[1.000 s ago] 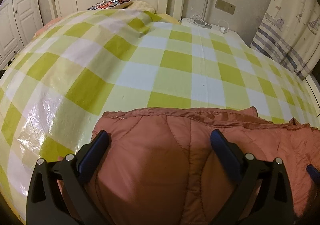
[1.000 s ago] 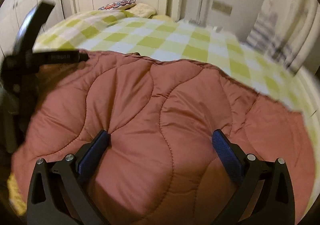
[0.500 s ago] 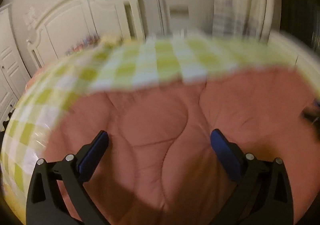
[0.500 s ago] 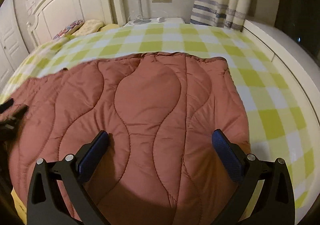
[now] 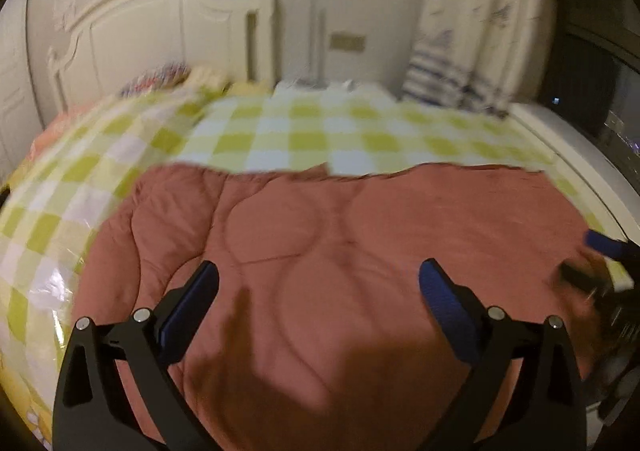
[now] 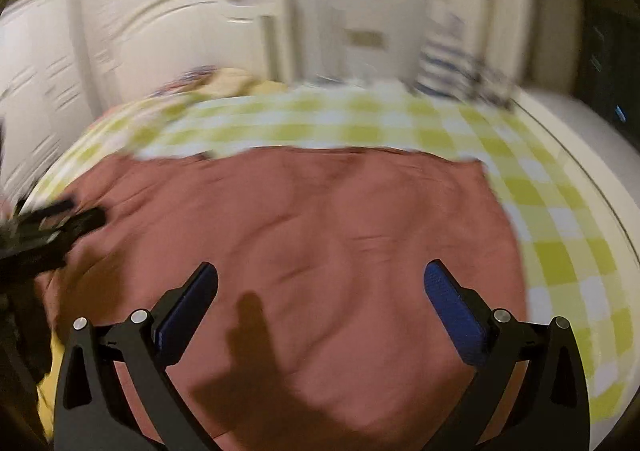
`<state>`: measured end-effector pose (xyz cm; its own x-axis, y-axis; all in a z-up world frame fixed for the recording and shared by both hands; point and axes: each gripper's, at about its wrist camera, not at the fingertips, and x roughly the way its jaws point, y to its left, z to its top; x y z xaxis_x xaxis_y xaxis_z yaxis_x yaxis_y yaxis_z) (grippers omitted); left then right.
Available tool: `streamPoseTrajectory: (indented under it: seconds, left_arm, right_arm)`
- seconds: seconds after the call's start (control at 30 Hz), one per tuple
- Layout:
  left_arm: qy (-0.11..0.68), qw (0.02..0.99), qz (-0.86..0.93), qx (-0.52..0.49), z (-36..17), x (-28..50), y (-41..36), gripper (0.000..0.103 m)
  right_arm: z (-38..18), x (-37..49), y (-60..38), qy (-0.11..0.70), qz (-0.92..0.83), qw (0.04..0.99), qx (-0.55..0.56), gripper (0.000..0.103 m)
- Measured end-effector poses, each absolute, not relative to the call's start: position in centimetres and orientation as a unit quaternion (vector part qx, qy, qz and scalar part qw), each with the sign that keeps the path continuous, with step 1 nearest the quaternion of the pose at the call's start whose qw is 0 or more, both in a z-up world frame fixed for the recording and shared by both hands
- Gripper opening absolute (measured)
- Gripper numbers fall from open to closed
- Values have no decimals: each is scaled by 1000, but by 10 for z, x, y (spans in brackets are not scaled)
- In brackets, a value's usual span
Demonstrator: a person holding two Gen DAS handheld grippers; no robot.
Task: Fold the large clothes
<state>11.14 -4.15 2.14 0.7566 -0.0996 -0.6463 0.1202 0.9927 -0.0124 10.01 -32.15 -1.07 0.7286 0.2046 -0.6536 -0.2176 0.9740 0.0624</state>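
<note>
Jaws of the left gripper (image 5: pixel 319 289) stand wide apart with nothing between them, their blue pads (image 5: pixel 448 309) hanging above the near part of a quilted rust-red garment (image 5: pixel 340 235). The right gripper (image 6: pixel 321 289) shows the same: jaws spread wide, holding nothing, above the same red cloth (image 6: pixel 304 227). Shadows fall across the near edge of the garment in both views. The garment lies spread flat across the foot end of the bed, with wavy stitched lines over its padding and its far hem running roughly straight from side to side. In the left wrist view the right gripper appears blurred at the right edge, over the garment's right border; in the right wrist view the left gripper shows as a dark blur at the left edge, by the garment's left border. Beyond the hem the bed's green-and-white checked cover (image 5: pixel 320 131) reaches to a patterned pillow (image 5: pixel 160 77) and a white headboard (image 5: pixel 160 39). Farther right a striped curtain (image 5: pixel 460 51) hangs against the wall. Both views are motion-blurred.
</note>
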Motion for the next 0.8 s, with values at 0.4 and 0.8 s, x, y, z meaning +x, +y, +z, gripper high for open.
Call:
streamPoseTrajectory:
  seconds: [0.4,0.8]
  left_arm:
    - [354,935,-32,15,-2,105,-33,101]
    - [357,932,13,-58,-4,94,26,99]
  right_arm:
    - [-33,80,-301,340,92,933,-74,99]
    - [-35,80,-347,347,38,937,-2,99]
